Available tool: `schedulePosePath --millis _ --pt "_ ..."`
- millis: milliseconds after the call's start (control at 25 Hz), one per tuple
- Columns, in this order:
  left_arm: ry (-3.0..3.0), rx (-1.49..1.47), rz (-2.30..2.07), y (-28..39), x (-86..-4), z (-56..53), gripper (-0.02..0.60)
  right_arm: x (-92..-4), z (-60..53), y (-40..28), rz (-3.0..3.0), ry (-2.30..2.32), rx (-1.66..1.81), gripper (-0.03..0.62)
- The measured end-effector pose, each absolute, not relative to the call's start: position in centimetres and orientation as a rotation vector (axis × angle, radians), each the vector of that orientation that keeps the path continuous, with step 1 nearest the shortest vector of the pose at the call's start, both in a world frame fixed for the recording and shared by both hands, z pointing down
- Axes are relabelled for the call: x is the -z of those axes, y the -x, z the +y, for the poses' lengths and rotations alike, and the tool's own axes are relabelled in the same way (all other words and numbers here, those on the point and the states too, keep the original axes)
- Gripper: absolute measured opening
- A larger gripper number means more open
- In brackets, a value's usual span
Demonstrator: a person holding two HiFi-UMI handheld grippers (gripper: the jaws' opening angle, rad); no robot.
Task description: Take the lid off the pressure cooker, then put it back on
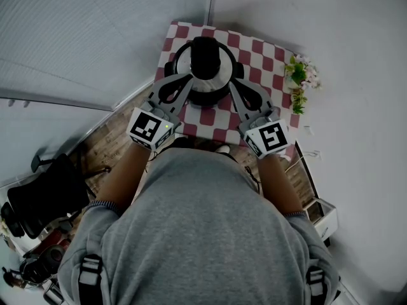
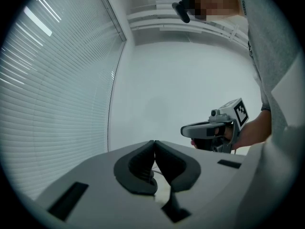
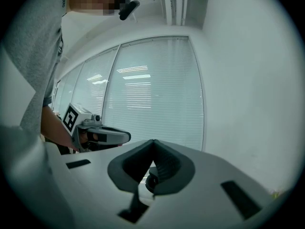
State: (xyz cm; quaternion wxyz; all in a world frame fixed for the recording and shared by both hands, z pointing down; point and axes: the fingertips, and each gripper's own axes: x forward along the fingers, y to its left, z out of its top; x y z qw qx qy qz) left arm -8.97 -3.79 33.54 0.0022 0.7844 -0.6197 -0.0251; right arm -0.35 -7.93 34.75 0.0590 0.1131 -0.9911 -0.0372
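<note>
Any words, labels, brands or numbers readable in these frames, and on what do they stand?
No text here can be read.
Left gripper's cube and right gripper's cube: black-and-white square patterns only, no letters or digits.
Gray shirt: a short line of print shows near its edge in both gripper views, too small to read.
Pressure cooker and checked cloth: no label visible.

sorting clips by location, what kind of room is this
Likely an office-type room, not a kitchen: wide blinds, a black chair, and the cooker on a small checked cloth.
</note>
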Motion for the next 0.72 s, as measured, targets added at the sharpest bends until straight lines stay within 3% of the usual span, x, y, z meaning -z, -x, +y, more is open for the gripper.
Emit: schedulePosePath --millis 720 --pt "-2.471 0.066 -1.927 9.04 -33.65 -4.64 0.018 -35.07 -8.04 0.99 -2.983 -0.275 0.115 0.005"
